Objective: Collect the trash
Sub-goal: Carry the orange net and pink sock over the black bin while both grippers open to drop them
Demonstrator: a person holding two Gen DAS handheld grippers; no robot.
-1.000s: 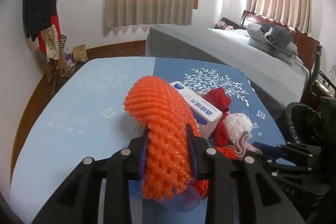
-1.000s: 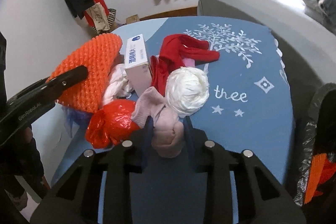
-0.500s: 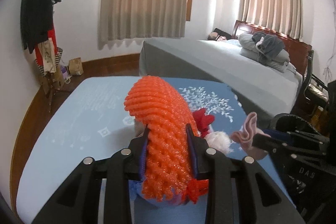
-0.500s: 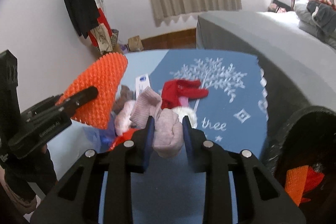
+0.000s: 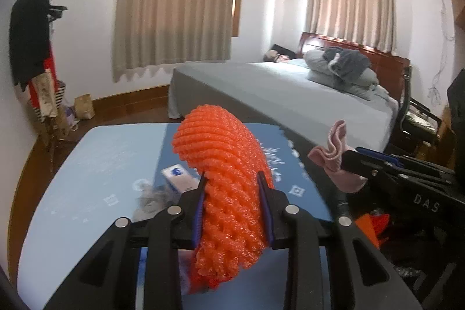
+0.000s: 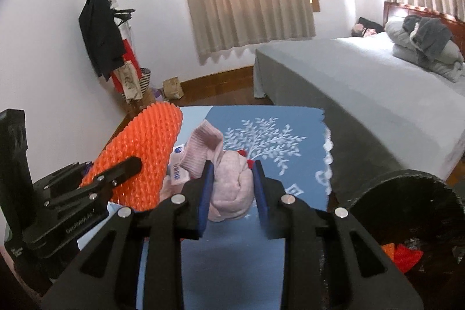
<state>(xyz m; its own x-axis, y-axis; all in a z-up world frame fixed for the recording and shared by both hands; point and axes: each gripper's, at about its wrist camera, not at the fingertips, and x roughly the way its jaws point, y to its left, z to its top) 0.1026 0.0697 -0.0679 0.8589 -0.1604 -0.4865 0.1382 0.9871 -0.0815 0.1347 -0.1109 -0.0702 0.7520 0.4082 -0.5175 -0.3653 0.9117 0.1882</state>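
Left gripper (image 5: 234,191) at lower centre of its own view, jaws clamped hard on a bright orange foam mesh sleeve (image 5: 223,164) — the netting bulges up above the blue pads and spills out below them, held clear above the blue tablecloth with the white tree print (image 5: 96,164). Over in the right wrist view the same sleeve sits at middle left, arching upward with one black finger across it.

Right gripper (image 6: 232,188) at lower centre of its view, jaws pinched on a bunched pale pink knitted sock (image 6: 229,182) — the wad is squeezed between the pads, its ribbed cuff flopping up and to the left. In the left wrist view the sock pokes out at middle right.

Down on the cloth, left of the orange sleeve in the left view, lies a small white carton with blue print (image 5: 178,177), with a grey crumpled wad (image 5: 151,198) just beside it. At lower right of the right wrist view stands a black round trash bin (image 6: 407,193), orange and red scraps visible inside. A grey-covered bed (image 6: 363,77) fills the upper right.
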